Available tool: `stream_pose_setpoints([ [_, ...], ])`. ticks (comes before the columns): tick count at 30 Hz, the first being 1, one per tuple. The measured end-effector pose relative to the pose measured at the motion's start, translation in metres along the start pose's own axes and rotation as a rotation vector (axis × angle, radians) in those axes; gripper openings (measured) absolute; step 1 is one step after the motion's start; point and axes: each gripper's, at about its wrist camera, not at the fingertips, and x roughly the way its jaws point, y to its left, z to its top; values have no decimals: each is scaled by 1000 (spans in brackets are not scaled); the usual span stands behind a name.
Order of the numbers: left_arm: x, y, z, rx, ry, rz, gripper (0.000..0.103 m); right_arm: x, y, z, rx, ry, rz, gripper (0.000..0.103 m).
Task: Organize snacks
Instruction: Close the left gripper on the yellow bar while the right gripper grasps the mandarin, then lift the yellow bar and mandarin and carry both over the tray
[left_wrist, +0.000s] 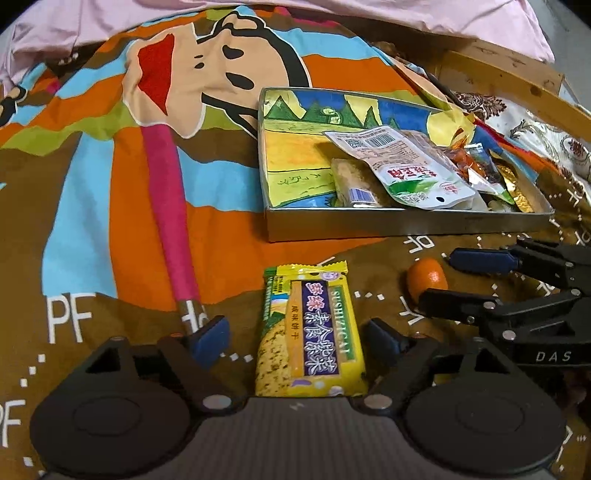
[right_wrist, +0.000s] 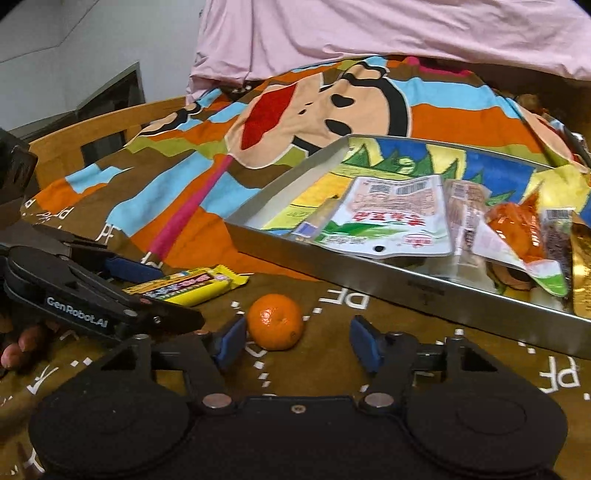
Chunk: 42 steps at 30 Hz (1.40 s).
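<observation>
The left gripper (left_wrist: 291, 341) lay low over the cartoon bedspread (left_wrist: 110, 206), its jaws spread wide and pointing ahead, with the yellow cracker pack (left_wrist: 308, 332) flat on the cloth between its blue pads (left_wrist: 210, 341), touching neither. In the right wrist view that same gripper (right_wrist: 155, 291) reached in from the left edge, tilted down toward the pack (right_wrist: 192, 284), and bare fingers (right_wrist: 18, 349) of the holding hand showed just beneath its body (only the tips were visible). To the right of the pack sat a mandarin (left_wrist: 426, 278), a little apart from it on the brown part of the cloth. The right gripper (right_wrist: 297, 341) was level and close to the bedspread, jaws wide open and gripping nothing; the mandarin (right_wrist: 275, 321) stood between its pads, just beside the left pad (right_wrist: 231, 341) and clear of the right one. From the left wrist camera this gripper (left_wrist: 458, 280) came in from the right edge with one finger either side of the fruit. Beyond both lay a shallow metal tray (left_wrist: 369, 221) with a painted bottom, holding a white-and-green pouch (left_wrist: 417, 166), an orange packet (right_wrist: 517, 229) and other wrapped snacks heaped toward its right end. A pink sheet (right_wrist: 369, 37) was bunched behind.
</observation>
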Motion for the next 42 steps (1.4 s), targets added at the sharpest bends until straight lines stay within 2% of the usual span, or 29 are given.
stream_pose_setpoints([
  [1,-1,0,0,1,-1,5,81,1,1,0,-3,2,4,54],
  [3,-1,-2,1,16,2,13,78,3,3,0,-7,5,12,43],
  [5,-1,-5,1,26,5,22,71,5,6,0,-18,8,15,35],
  [8,-3,-10,4,29,14,19,56,5,7,-1,-27,2,13,35],
  [11,-3,-17,5,28,33,44,52,4,7,0,-19,-8,13,35],
  [16,-9,-25,7,-38,57,104,52,-12,7,1,-18,-35,-4,35],
  [22,-33,-39,3,-105,44,171,52,-51,2,8,28,-93,-29,35],
  [28,-69,-56,9,-173,-66,179,52,-97,-7,15,41,-176,-92,35],
  [33,-86,-69,36,-220,-143,154,52,-119,-23,21,66,-250,-169,35],
  [37,-79,-85,62,-213,-190,140,52,-118,-48,23,148,-276,-225,35],
  [42,-45,-109,87,-189,-211,113,52,-111,-79,17,225,-282,-273,35],
])
